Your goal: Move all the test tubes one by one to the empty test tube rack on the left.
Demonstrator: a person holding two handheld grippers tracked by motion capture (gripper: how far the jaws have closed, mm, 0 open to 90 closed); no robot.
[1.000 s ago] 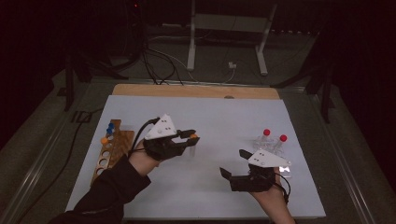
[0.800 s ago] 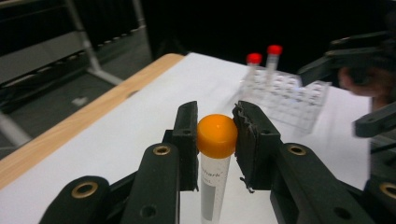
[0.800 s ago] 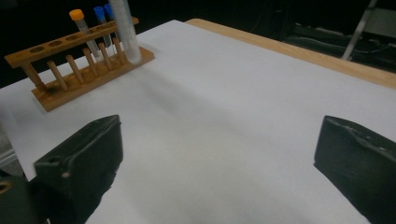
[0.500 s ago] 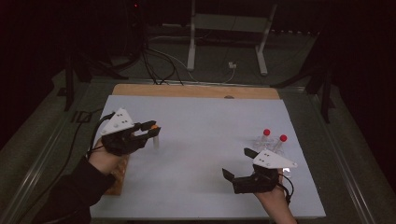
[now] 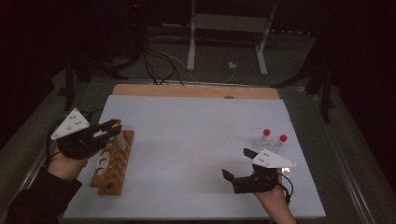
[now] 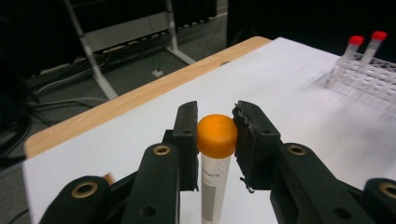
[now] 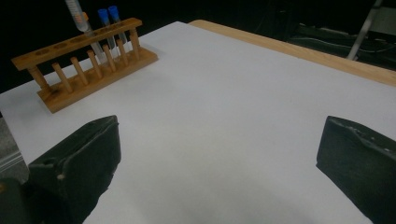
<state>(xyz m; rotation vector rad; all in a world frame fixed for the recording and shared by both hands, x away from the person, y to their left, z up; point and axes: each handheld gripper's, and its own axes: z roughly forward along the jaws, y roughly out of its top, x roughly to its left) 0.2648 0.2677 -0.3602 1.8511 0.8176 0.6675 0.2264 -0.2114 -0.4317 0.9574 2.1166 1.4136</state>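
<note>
The clear plastic tube with the orange screw cap (image 6: 216, 140) is clamped just below its cap between the two black jaws of the left gripper (image 6: 215, 135), its body hanging down, tilted, with its lower end over the wooden rack. In the high view that gripper (image 5: 108, 132) sits at the table's nine o'clock edge, directly above the far end of the long wooden test-tube rack (image 5: 112, 162), whose near holes stand empty. From the right gripper view the rack (image 7: 86, 70) holds two blue-capped tubes (image 7: 108, 18) at its far end, and the held tube slants down just beside them.

The right gripper (image 5: 240, 168) rests near five o'clock on the white table sheet (image 5: 196, 140), its jaws spread wide and grasping nothing, having just been opening.

At three o'clock, just beyond the right gripper, a clear plastic grid rack (image 6: 369, 77) carries two red-capped tubes (image 5: 273, 136), upright and side by side.
</note>
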